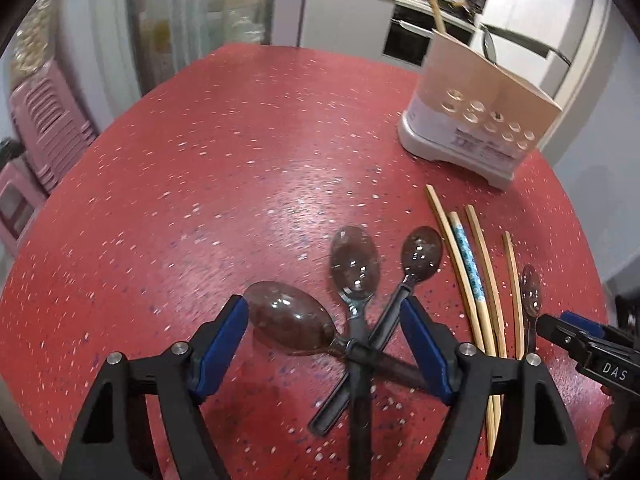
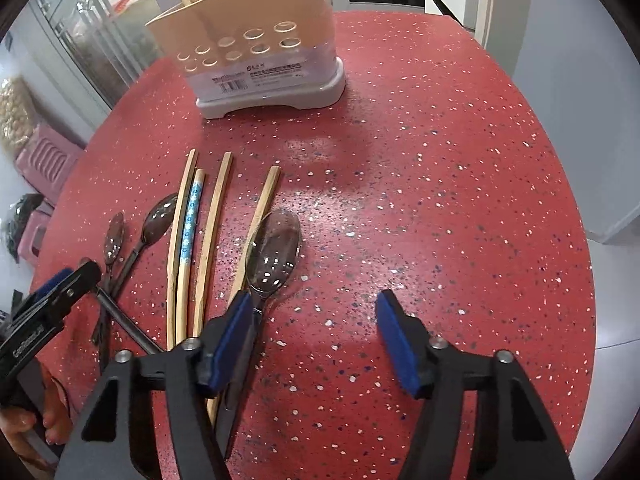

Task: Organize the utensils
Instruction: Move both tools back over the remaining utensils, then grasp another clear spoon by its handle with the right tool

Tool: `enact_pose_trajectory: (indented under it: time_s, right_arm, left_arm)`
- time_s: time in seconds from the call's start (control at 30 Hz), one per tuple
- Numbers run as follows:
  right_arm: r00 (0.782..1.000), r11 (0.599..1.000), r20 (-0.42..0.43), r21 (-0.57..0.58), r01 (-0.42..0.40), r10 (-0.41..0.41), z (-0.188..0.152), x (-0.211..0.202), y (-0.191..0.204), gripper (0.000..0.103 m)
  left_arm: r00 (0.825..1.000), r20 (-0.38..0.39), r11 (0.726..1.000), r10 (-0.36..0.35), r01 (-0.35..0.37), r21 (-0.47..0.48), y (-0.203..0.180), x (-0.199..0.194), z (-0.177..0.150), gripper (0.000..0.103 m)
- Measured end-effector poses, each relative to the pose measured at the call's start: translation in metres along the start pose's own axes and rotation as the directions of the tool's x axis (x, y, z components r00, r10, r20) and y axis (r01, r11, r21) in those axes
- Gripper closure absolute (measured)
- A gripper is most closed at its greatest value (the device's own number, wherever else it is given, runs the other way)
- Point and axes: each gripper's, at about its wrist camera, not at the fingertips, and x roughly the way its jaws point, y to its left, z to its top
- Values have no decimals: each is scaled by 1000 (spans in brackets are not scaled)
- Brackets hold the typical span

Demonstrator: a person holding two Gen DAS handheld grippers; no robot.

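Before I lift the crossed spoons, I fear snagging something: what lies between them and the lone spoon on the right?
Four chopsticks, side by side on the red table, one patterned blue; the right wrist view shows it best.

- Three dark-handled spoons (image 1: 354, 264) are lying on the red table (image 1: 200, 200), handles crossing over one another, bowls fanning outward.
- Four bamboo chopsticks (image 2: 210, 240) are lying side by side just beside them; one is carrying a blue pattern.
- A fourth spoon (image 2: 274, 250) is resting bowl-up, touching the outermost chopstick.
- A beige holder (image 2: 256, 52) with round holes is standing upright farther back, a wooden stick poking out.
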Motion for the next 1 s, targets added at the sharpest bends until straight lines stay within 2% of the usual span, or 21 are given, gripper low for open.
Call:
enact_pose_trajectory:
  time_s: [0.1,0.17,0.33,0.37,0.5,0.53,0.67,0.77,1.0]
  right_arm:
    - [1000,1000,-3,-22,19,-19,1,2,6,43]
    - [1000,999,-7,-36,30,-31,2,5,11,46]
    - [999,997,-15,-70,37,-39,3,9,23,49]
    - [999,996,-19,-80,45,-47,3,9,26,50]
    - [996,989,-8,-123,82,-84,1,11,32,56]
    - [996,989,-5,-120,90,-91,1,10,31,62]
    - [996,989,2,-116,92,-92,3,10,21,82]
    - [996,990,10,-110,90,-90,3,10,15,90]
    - [998,992,27,-113,65,-62,0,9,11,90]
  left_arm:
    - [1000,-8,999,-6,6,34,-8,4,7,5]
    - [1000,-14,998,-5,6,57,-12,7,10,11]
    - [999,-54,996,1,3,84,-16,17,13,12]
    - [998,-59,996,0,5,84,-15,17,13,18]
    - [998,-61,995,0,6,99,-15,19,16,22]
    - [998,-59,995,2,4,102,-15,19,16,27]
    - [998,-63,996,0,5,87,-11,16,16,27]
    - [998,-53,998,-16,20,68,-7,10,14,27]
    - [998,-38,998,-46,47,35,1,-1,9,27]
